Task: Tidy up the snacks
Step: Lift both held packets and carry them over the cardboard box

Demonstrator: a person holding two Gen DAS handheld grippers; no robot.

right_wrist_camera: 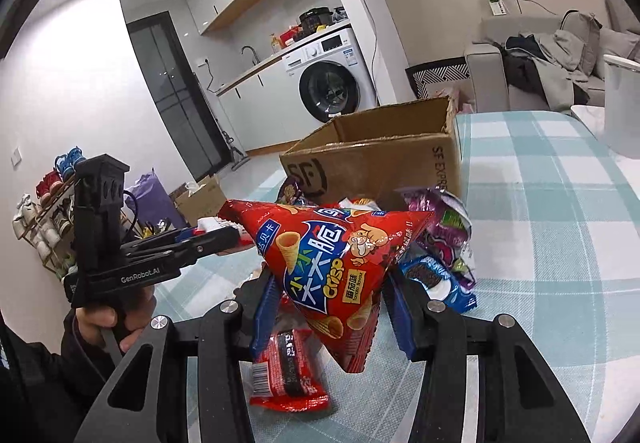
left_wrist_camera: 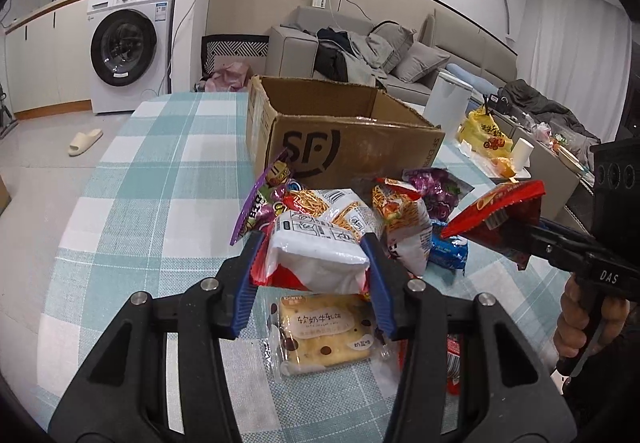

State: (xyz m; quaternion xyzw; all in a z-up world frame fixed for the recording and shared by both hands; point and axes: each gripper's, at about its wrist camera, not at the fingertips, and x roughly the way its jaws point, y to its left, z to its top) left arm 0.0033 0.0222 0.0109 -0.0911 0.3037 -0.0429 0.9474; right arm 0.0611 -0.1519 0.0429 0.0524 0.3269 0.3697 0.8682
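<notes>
Checked blue-and-white tablecloth (left_wrist_camera: 160, 147) carries your open SF cardboard box (left_wrist_camera: 352, 151), snacks piled just before it. Your left gripper (left_wrist_camera: 316, 263) clamps a white noodle packet (left_wrist_camera: 320, 239); your right gripper (right_wrist_camera: 332, 299) grips a red Crisp cone-snack bag (right_wrist_camera: 332, 263), both lifted.

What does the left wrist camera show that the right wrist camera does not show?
Only the left wrist view shows the biscuit pack lying under the left gripper, the white noodle snack bag it grips, and a slipper on the floor. Only the right wrist view shows the shoe rack and the red wafer bar. Both show the cardboard box, the red crisp bag held by the right gripper, and the washing machine.
</notes>
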